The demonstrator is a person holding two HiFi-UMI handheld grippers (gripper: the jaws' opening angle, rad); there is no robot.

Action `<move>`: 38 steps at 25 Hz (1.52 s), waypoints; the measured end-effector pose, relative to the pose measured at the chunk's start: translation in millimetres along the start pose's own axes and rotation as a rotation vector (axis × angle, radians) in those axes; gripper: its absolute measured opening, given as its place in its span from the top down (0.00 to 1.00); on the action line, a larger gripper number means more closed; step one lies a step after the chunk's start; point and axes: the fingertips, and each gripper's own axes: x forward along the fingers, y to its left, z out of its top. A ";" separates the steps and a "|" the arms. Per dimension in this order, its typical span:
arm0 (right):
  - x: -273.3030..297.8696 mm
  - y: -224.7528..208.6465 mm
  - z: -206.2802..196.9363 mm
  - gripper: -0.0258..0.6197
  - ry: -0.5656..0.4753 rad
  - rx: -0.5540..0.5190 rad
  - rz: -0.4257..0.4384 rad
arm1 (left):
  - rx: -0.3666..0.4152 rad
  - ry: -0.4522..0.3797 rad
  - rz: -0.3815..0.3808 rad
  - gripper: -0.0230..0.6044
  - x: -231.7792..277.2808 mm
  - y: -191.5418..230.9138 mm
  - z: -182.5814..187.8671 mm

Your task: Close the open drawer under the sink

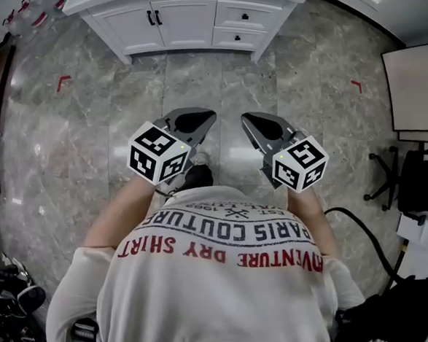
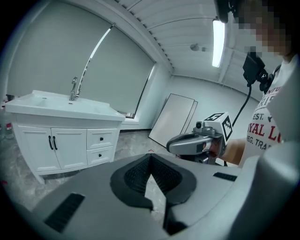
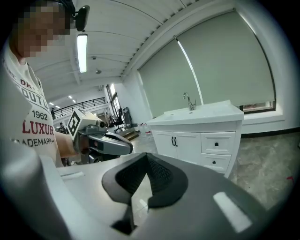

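Note:
A white sink cabinet stands across the marble floor ahead of me, with two doors and two small drawers at its right. The upper drawer and lower drawer both have fronts that look about flush with the cabinet from here. The same drawers show in the right gripper view. My left gripper and right gripper are held side by side at waist height, well short of the cabinet. Each has its jaw tips together with nothing between them. The left gripper and right gripper see each other.
A whiteboard leans against the right wall, with an office chair and a black cable below it. Red tape marks lie on the floor. Marble floor stretches between me and the cabinet.

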 end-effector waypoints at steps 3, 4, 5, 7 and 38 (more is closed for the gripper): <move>-55.0 35.6 -34.7 0.96 -0.001 -0.009 -0.018 | 0.020 -0.023 -0.004 0.96 -13.6 -61.3 -25.0; -74.5 47.6 -45.0 0.96 -0.005 -0.001 -0.022 | 0.027 -0.025 -0.007 0.96 -18.0 -84.5 -34.2; -94.1 59.5 -53.7 0.96 -0.012 0.008 -0.025 | 0.033 -0.023 -0.009 0.96 -21.9 -108.0 -43.6; -131.3 81.6 -67.8 0.96 -0.026 0.015 -0.027 | 0.038 -0.020 -0.016 0.96 -28.5 -153.6 -60.0; -253.9 199.6 -131.4 0.96 -0.066 -0.005 -0.040 | 0.082 -0.017 -0.022 0.96 -99.2 -310.8 -128.1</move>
